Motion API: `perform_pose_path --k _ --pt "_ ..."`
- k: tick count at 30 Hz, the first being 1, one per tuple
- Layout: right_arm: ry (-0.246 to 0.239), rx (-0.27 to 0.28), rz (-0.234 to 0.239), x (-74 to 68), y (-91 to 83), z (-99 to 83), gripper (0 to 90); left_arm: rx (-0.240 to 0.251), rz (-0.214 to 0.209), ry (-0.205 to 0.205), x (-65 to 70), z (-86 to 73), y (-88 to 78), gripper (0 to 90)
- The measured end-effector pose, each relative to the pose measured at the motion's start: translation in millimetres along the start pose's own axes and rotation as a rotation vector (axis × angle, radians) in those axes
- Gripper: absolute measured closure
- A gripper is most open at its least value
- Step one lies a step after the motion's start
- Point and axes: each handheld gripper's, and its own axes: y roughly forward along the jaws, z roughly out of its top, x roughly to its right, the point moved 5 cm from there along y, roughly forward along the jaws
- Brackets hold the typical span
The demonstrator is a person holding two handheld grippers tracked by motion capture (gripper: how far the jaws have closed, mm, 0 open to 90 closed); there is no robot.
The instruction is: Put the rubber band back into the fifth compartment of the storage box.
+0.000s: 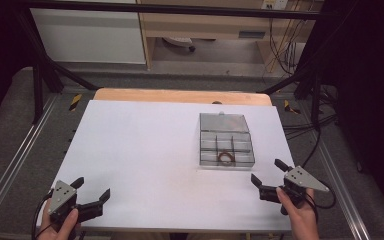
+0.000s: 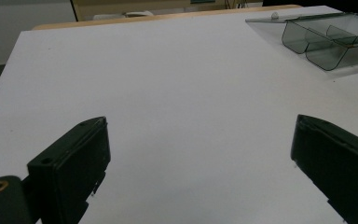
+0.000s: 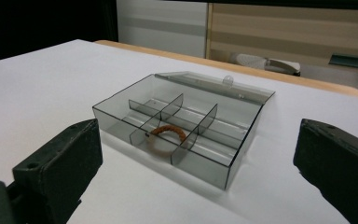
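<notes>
My left tool [image 1: 91,188] sits at the near left corner of the white-topped desk [image 1: 145,150], its two black jaws spread wide with nothing between them. In the left gripper view those jaws frame only bare white surface. My right tool [image 1: 267,171] is at the near right edge, held in my right hand [image 1: 297,210], its jaws likewise wide apart and gripping nothing.

Just beyond the right tool, well apart from the left one, lies the smoky clear plastic compartment box [image 1: 226,140], resting flat on the desk with its hinged lid [image 1: 223,121] folded open toward the far side. In the right gripper view the box [image 3: 182,126] sits between my jaws but farther off, untouched. A brown braided ring [image 3: 167,138] leans in the middle compartment of the near row, against a divider.

Past the desk's far wooden edge [image 1: 182,96] stand pale cabinets [image 1: 87,35] and hanging cables [image 1: 282,45].
</notes>
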Motion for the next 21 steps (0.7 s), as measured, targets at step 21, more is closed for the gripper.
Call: perform_pose_path --k 21 --pt "0.019 -0.154 0.102 -20.9 39.0 -41.9 1.8 -0.010 -0.015 0.014 2.5 -1.2 2.4 4.6"
